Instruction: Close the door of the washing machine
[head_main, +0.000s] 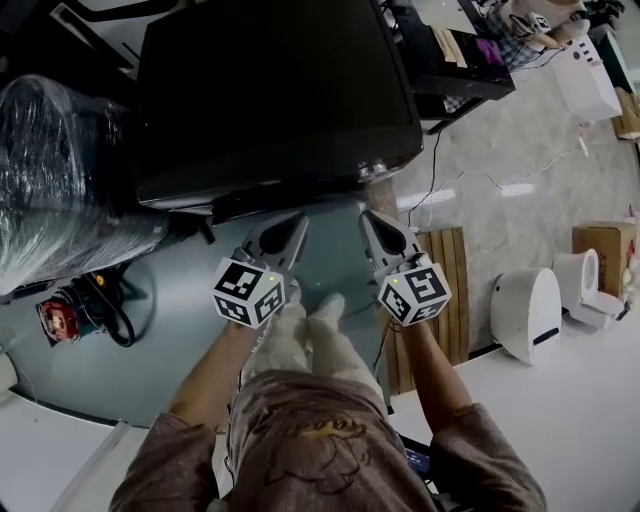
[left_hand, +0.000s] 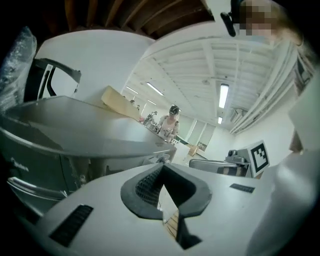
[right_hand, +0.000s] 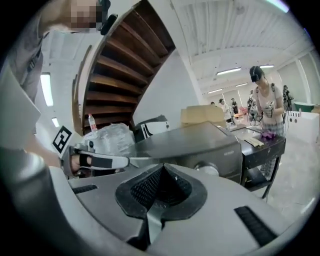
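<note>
Head view: person stands facing the front of the washing machine (head_main: 270, 90), seen from above as a wide dark top. Both arms reach forward and the two grippers sit side by side, near each other but not touching, tips aimed at the machine's front edge. Left gripper (head_main: 290, 228) and right gripper (head_main: 373, 222) each taper to a single wedge. A dark ledge (head_main: 250, 205) juts out under the front edge, just ahead of the left tips; cannot tell if it is the door, and no view shows the door plainly. Left gripper view: fingers (left_hand: 145, 187) meet at the tips with nothing between them, and a thin sliver of light shows through lower down. The machine's grey top lies to the left, with the other gripper's marker cube (left_hand: 259, 156) at the right. Right gripper view: fingers (right_hand: 145, 187) pressed together, nothing pinched. The machine fills the middle distance, with a round knob (right_hand: 205, 169) on its front panel. A wooden staircase (right_hand: 125, 65) rises behind, and another person (right_hand: 265, 105) stands far right by a dark table (right_hand: 262, 145). On the floor (head_main: 180, 330): plastic-wrapped bundle (head_main: 60, 180) left of the machine, wooden pallet (head_main: 445, 290) just right of the right gripper, white rounded unit (head_main: 527, 312) beyond it, cardboard box (head_main: 603, 250) farther right.
</note>
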